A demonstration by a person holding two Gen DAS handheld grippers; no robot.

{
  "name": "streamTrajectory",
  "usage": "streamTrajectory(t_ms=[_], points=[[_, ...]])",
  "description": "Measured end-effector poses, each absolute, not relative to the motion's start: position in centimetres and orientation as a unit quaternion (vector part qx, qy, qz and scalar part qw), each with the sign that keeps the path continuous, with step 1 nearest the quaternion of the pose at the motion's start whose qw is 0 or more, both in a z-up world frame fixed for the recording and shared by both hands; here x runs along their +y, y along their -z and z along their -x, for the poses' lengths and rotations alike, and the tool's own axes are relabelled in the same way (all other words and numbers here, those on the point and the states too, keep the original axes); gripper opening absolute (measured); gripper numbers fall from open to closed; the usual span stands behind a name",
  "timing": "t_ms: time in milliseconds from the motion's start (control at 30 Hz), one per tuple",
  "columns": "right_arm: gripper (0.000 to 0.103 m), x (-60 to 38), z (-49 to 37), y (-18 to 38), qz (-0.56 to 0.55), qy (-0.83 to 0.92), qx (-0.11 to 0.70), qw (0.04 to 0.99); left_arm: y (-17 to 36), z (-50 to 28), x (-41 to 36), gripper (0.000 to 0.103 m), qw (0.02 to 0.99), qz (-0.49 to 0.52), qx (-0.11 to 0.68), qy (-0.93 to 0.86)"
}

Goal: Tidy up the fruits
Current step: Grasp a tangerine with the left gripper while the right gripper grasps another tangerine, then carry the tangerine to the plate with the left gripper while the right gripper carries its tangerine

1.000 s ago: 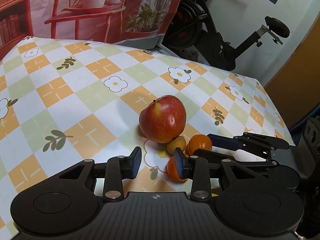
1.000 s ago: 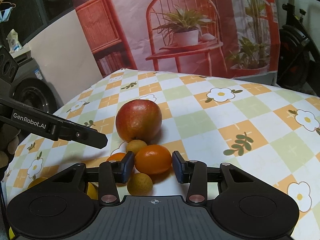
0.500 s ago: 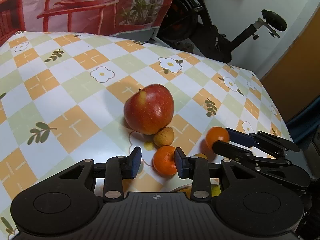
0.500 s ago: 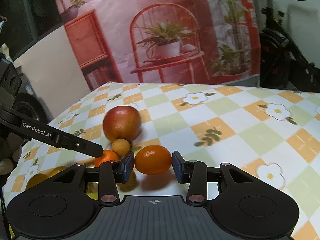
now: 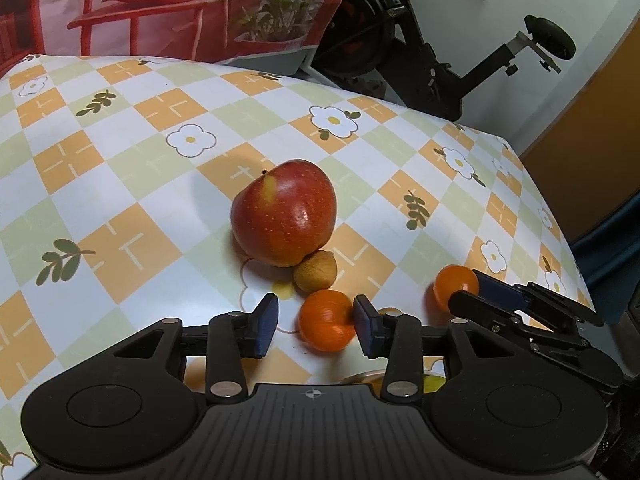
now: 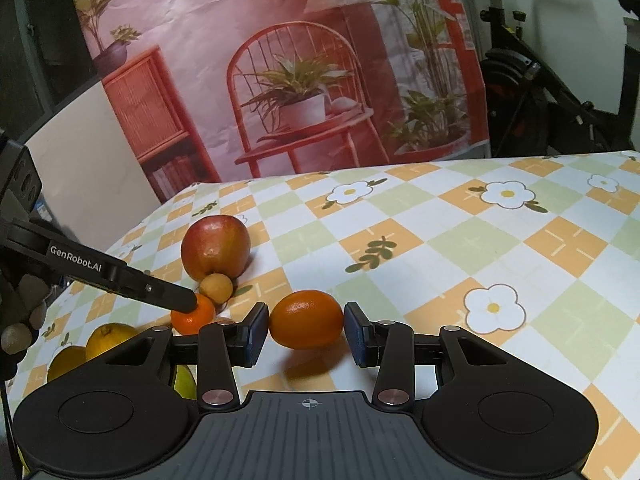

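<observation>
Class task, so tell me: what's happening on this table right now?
A person is sorting fruit with two handheld grippers. The right gripper grips an orange. The left gripper has just been opening its jaws around a smaller orange, which sits on the tablecloth near the apple.

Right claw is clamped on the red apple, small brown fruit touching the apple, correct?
Not the apple. The right claw is clamped on an orange, per the right wrist view. The small brown fruit does touch the apple.
</observation>
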State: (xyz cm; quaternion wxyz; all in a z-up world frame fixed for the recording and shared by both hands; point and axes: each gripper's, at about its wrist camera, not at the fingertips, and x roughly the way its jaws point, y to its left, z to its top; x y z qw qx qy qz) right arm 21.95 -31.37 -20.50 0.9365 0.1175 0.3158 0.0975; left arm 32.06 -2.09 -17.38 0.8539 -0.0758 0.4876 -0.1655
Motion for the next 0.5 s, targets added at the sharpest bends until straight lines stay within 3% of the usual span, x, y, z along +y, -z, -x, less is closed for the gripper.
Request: streamTrajectory(t_ms=[500], points=[[0.038, -31.33, -21.58, 20.79, -0.119, -0.105, 0.307, 0.938, 18.41, -31.93, -3.03, 0.043, 0.849, 0.069, 0.497, 0.166]])
